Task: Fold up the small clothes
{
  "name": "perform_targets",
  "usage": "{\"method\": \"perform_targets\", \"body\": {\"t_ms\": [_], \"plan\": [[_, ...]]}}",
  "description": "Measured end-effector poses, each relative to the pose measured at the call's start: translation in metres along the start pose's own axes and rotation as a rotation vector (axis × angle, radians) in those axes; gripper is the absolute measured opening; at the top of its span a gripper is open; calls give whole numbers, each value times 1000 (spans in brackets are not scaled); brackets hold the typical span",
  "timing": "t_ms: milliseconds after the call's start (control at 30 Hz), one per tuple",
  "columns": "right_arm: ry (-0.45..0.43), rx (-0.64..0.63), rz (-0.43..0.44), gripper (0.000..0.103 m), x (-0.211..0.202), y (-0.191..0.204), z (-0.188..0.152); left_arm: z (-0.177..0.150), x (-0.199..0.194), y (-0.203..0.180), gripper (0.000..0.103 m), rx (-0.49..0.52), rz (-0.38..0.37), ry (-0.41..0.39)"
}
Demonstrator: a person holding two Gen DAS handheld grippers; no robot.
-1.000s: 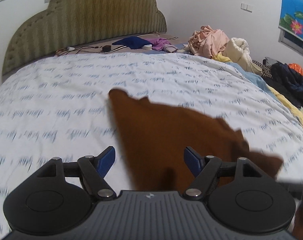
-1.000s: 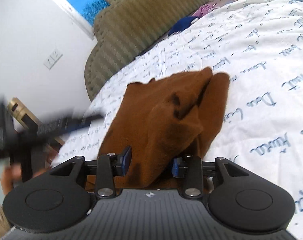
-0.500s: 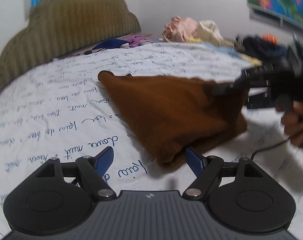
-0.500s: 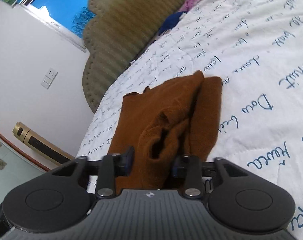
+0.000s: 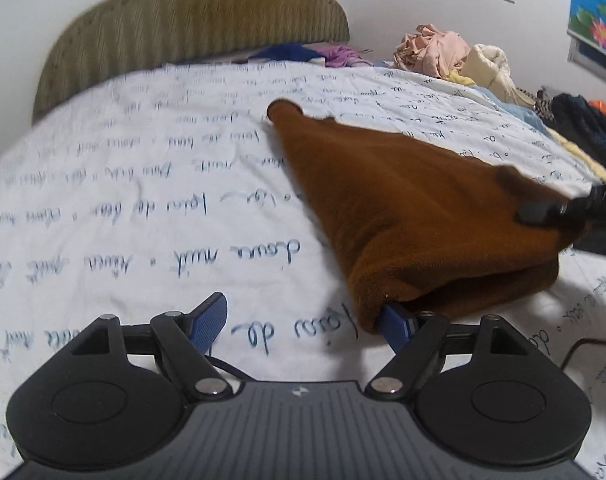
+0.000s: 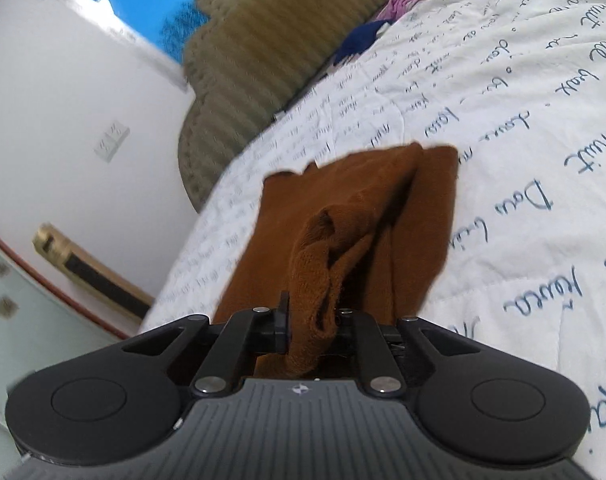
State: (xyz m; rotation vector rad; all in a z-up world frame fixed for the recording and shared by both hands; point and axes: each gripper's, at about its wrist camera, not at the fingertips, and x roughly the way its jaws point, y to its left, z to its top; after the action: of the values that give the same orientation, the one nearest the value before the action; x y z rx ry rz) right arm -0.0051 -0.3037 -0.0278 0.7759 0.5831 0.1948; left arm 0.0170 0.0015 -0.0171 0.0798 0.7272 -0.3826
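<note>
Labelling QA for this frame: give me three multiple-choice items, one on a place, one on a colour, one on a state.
1. Where does the garment lie?
A. on the bed
B. on the floor
C. on a chair

2. What colour is the garment?
A. blue
B. brown
C. white

3. How does the left claw stand?
A. shut on the garment
B. shut on nothing
C. open, one finger at the garment's near corner

Key: 1 A, the left wrist view shows it resting on the printed cover. 2 B, it is plain brown in both views. 3 C, the fingers stand wide apart with mostly bare cover between them. The right claw is closing, with a bunched edge of the garment between its fingers.
</note>
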Motion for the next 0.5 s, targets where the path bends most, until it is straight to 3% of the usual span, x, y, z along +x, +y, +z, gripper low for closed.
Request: {"method": "perform_targets", "body": {"t_ms": [100, 267, 433, 500], "plan": [[35, 13, -34, 15, 7, -9, -6, -4, -5, -2, 81, 26, -15, 3], [16, 56, -20, 19, -3, -22, -10, 0, -27, -11, 79, 67, -54, -35], [-55, -50, -106, 32, -27, -8, -6, 19, -48, -13, 80, 45, -112, -98], [-113, -117, -153, 32, -35, 5, -2, 30, -48, -15, 80, 11, -132, -111]]}}
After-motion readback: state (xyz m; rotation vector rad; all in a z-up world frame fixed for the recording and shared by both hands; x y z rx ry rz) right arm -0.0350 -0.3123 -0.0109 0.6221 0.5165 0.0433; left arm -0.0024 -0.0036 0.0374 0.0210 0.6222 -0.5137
